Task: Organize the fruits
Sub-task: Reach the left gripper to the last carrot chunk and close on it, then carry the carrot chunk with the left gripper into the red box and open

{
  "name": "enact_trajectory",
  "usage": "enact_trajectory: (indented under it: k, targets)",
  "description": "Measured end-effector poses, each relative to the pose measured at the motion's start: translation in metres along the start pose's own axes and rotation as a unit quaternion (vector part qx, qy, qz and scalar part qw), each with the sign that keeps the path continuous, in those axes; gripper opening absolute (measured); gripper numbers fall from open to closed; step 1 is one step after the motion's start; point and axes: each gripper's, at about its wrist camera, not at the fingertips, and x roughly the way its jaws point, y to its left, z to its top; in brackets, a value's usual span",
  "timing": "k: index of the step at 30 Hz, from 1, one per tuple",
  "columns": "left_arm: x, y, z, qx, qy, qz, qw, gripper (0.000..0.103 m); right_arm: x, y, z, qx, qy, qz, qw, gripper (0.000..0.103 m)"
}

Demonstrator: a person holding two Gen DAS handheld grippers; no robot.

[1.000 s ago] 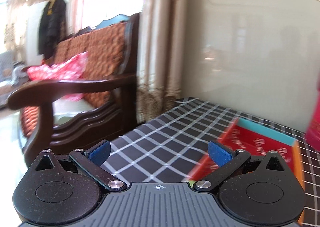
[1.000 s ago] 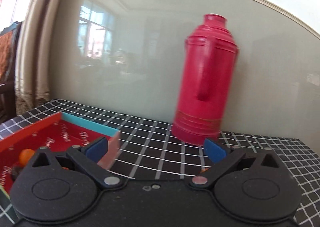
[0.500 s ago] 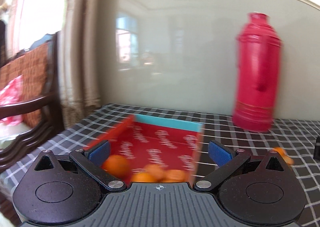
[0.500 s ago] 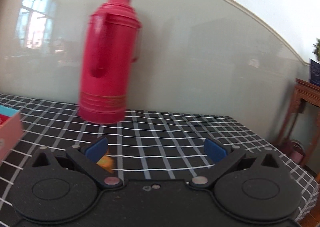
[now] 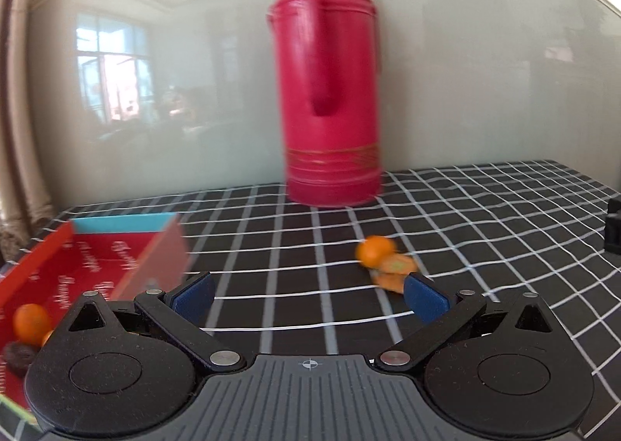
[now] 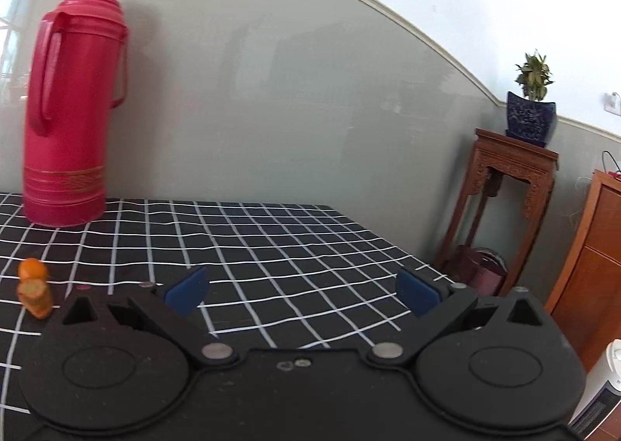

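Observation:
A small round orange (image 5: 375, 250) and orange pieces (image 5: 396, 272) lie on the black checked tablecloth, just ahead of my left gripper's right finger. They also show at the far left of the right wrist view (image 6: 34, 285). A red box (image 5: 89, 266) at the left holds an orange (image 5: 31, 318) and a dark fruit (image 5: 19, 357). My left gripper (image 5: 308, 291) is open and empty. My right gripper (image 6: 300, 289) is open and empty over bare cloth.
A tall red thermos (image 5: 330, 84) stands at the back by the wall, also in the right wrist view (image 6: 73, 99). The table's right edge (image 6: 407, 250) drops off beside a wooden plant stand (image 6: 512, 192) and a cabinet (image 6: 590, 258).
Both grippers have swung to the right. The left view went from the chair to the box, thermos and loose oranges. The right view went from the box past the thermos to the table's right edge.

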Motion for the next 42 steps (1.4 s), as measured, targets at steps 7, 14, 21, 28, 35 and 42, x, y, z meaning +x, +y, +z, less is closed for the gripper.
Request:
enact_trajectory:
  k: [7,14,21,28,35,42]
  targets:
    - [0.027,-0.038,0.005,0.01,0.018,-0.025,0.9995,0.102,0.004,-0.02,-0.004,0.011,0.002,-0.004,1.0,0.097]
    - [0.063,-0.056,0.014,-0.003,0.048,-0.027,0.9985,0.084,0.01,-0.038,0.0,0.033,0.005,0.001,0.999,0.097]
    - [0.088,-0.054,0.013,-0.029,0.095,-0.033,0.9945,0.038,0.014,-0.038,0.0,0.042,0.015,0.013,0.999,0.097]
    - [0.067,-0.052,0.011,-0.024,0.057,-0.035,0.9975,0.037,0.01,-0.029,0.004,0.039,0.01,0.023,0.999,0.097]
    - [0.032,-0.016,0.022,-0.017,0.012,-0.005,0.9998,0.037,0.006,-0.017,0.007,0.038,0.01,0.041,0.998,0.097]
    - [0.005,0.058,0.023,-0.024,-0.008,0.1,0.9947,0.038,-0.005,0.013,0.01,0.016,0.006,0.076,0.997,0.097]
